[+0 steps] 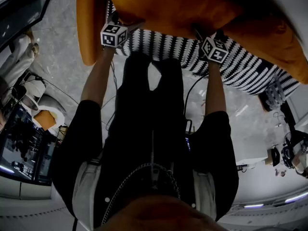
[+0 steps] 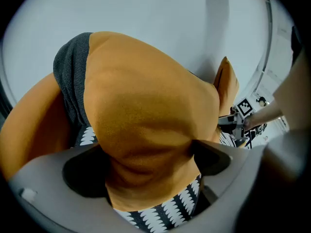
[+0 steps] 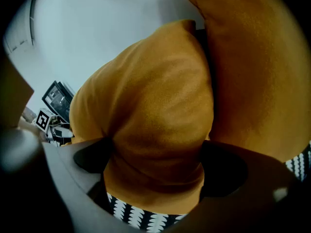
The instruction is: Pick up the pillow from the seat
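The plump orange fabric pillow (image 1: 168, 6) lies on the black-and-white patterned seat (image 1: 250, 71), near its front edge. The left gripper (image 2: 148, 166) and right gripper (image 3: 155, 171) straddle its near side, jaws spread wide and not yet clenched, probably for a balanced two-handed lift.

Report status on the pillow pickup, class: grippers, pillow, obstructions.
Left gripper, right gripper: jaws wide open, astride the pillow. Pillow looks down on the patterned seat. Second orange cushion crowds the right gripper.
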